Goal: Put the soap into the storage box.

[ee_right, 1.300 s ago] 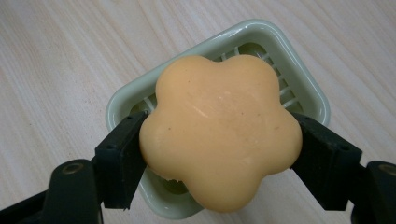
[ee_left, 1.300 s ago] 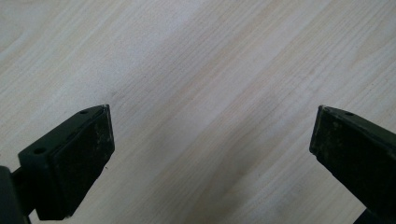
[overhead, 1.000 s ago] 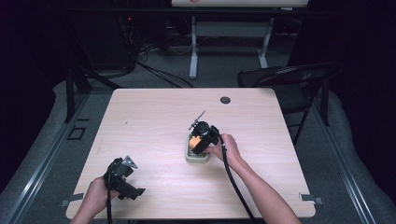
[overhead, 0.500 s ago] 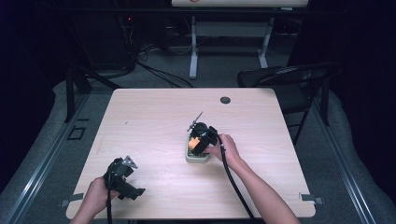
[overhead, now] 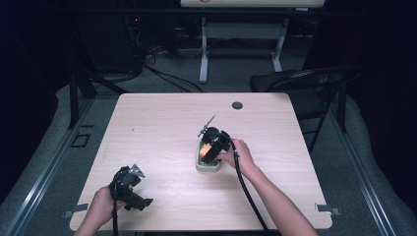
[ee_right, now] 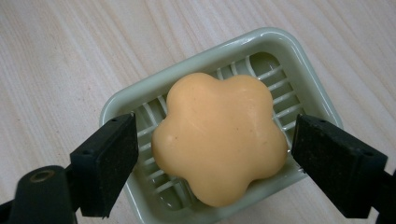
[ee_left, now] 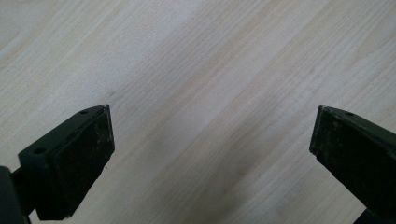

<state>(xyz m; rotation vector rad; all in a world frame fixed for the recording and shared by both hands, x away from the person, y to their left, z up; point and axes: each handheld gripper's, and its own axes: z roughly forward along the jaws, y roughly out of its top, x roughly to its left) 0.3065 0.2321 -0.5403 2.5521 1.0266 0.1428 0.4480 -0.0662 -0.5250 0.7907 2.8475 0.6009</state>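
While my right tool point(ee_right: 215, 163) has just been opening, jaws apart and clear of the soap point(ee_right: 218, 135), I lift straight off the dish point(ee_right: 275, 39); left tool point(ee_left: 210, 158) idles apart.

Both tongs are black — the left tongs point(overhead: 129, 189) topped by a grey three-cornered plate, the right tongs point(overhead: 212, 145) trailing a thick black cable — with scuffed, matte rectangular pads point(ee_right: 109, 161) and bare forearms.

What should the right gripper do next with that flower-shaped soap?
Probably lift straight up and away. The right gripper has just been opening; its pads stand clear of the orange flower-shaped soap, which lies flat in the pale green soap dish.
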